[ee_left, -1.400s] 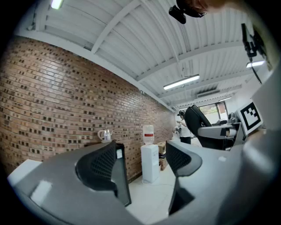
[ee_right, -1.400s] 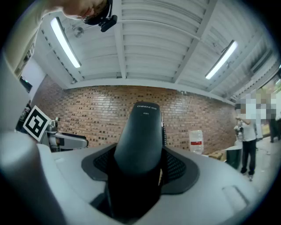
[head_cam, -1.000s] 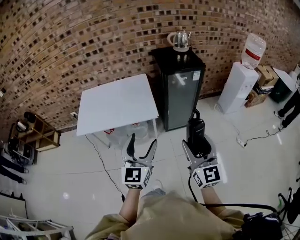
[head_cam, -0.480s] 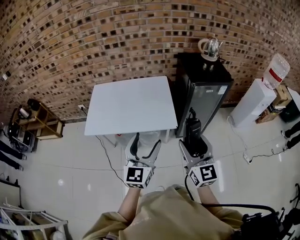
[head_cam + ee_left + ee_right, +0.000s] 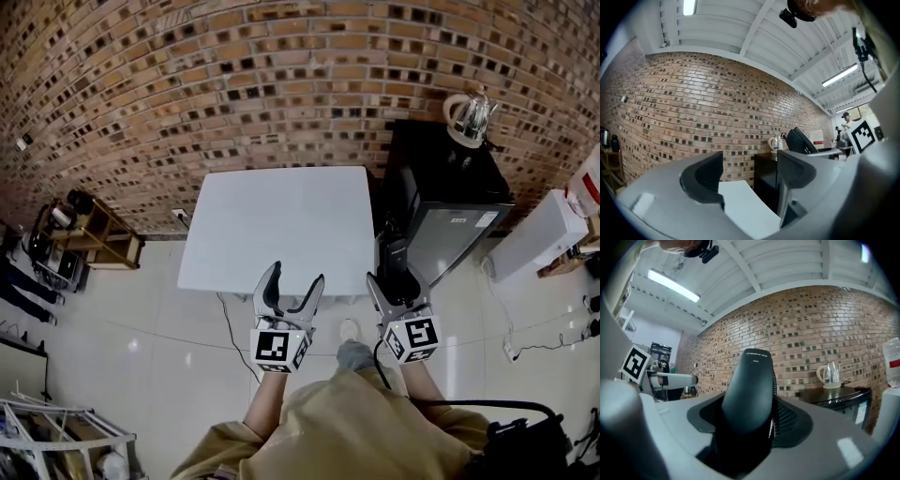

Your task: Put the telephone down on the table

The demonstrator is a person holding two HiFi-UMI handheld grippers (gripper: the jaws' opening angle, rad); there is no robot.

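A black telephone handset stands upright in my right gripper, whose jaws are shut on its lower part. In the right gripper view the telephone fills the middle, squeezed between the black pads. The right gripper hangs just past the right front corner of the white table. My left gripper is open and empty, its fingertips over the table's near edge. In the left gripper view the table shows between the spread pads.
A black cabinet stands right of the table with a kettle on top. A brick wall runs behind. A wooden shelf is at the left, a white water dispenser at the right, cables on the tiled floor.
Both grippers have moved forward toward the white table, which now lies directly ahead and nearer. The right gripper keeps the telephone; the left stays open.
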